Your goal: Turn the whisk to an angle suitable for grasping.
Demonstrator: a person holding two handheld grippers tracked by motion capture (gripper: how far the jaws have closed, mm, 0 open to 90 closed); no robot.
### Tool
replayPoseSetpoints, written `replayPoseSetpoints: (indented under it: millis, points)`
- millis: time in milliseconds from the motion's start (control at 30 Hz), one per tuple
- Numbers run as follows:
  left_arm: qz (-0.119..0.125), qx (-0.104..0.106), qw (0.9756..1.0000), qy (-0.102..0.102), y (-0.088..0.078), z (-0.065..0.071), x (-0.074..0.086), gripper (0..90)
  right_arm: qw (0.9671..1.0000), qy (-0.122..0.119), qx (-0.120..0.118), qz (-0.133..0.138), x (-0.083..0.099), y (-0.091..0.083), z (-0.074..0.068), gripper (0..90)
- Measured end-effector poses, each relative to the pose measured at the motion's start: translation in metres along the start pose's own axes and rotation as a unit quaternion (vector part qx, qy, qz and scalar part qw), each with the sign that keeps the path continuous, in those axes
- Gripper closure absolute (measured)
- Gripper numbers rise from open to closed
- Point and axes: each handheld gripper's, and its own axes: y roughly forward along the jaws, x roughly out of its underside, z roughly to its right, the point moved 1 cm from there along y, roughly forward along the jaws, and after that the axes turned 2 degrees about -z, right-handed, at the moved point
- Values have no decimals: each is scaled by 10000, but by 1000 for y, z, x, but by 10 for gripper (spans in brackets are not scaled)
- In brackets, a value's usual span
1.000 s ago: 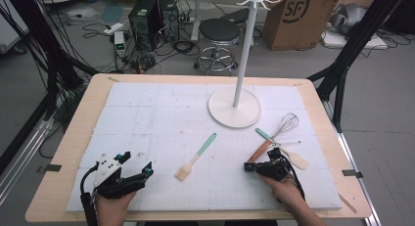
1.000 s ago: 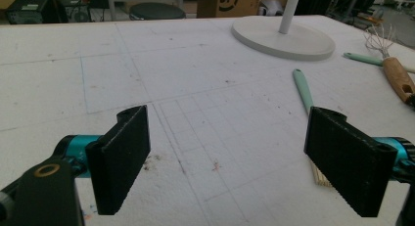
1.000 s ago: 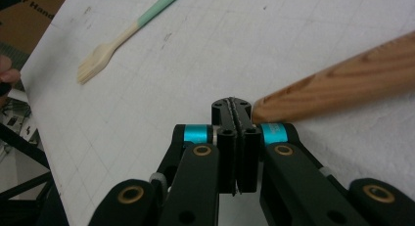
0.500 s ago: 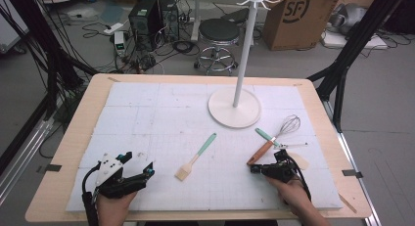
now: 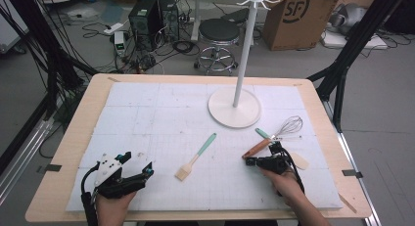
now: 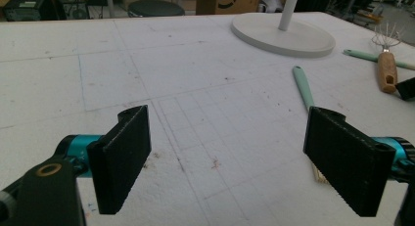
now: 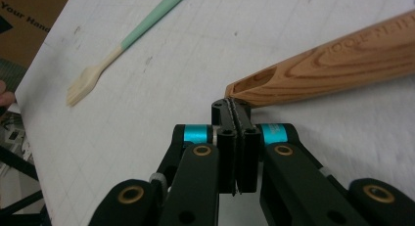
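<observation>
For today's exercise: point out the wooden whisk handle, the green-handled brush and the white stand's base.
wooden whisk handle point(image 7: 342, 72), right gripper view, on its grain.
green-handled brush point(image 5: 206, 144), high view, on its green handle.
white stand's base point(image 5: 230, 113), high view, on the bare disc.

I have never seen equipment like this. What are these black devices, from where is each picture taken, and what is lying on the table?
A person holds a hand-operated two-jaw gripper in each hand. The high view looks down on the table; the other two cameras ride on the grippers.

The left gripper has its jaws wide open, nothing between them. The right gripper has its jaws shut and empty, the tips right at the end of the whisk's wooden handle.

On the white mat lie a whisk, a green-handled brush and a second green-handled utensil by the whisk. A white hook stand stands behind.
</observation>
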Motion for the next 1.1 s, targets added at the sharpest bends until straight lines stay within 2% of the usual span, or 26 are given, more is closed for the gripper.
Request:
replayPoseSetpoints:
  millis: [133,333,467,867,1100]
  points:
    - [5,2,10000,-3,0,-1,0,185,10000,-57,35,25,-11,9,0,895]
    - [0,1,10000,-33,0,-2,1,185,9999,42,51,102,-23,19,1,896]
    - [-15,29,10000,-37,1,-2,1,186,9995,-78,262,162,-29,23,0,895]
    - [-21,30,10000,-38,1,-3,1,187,9984,154,410,351,-50,36,7,896]
    - [-27,26,10000,-46,1,-3,1,187,9973,301,486,467,-57,37,14,896]
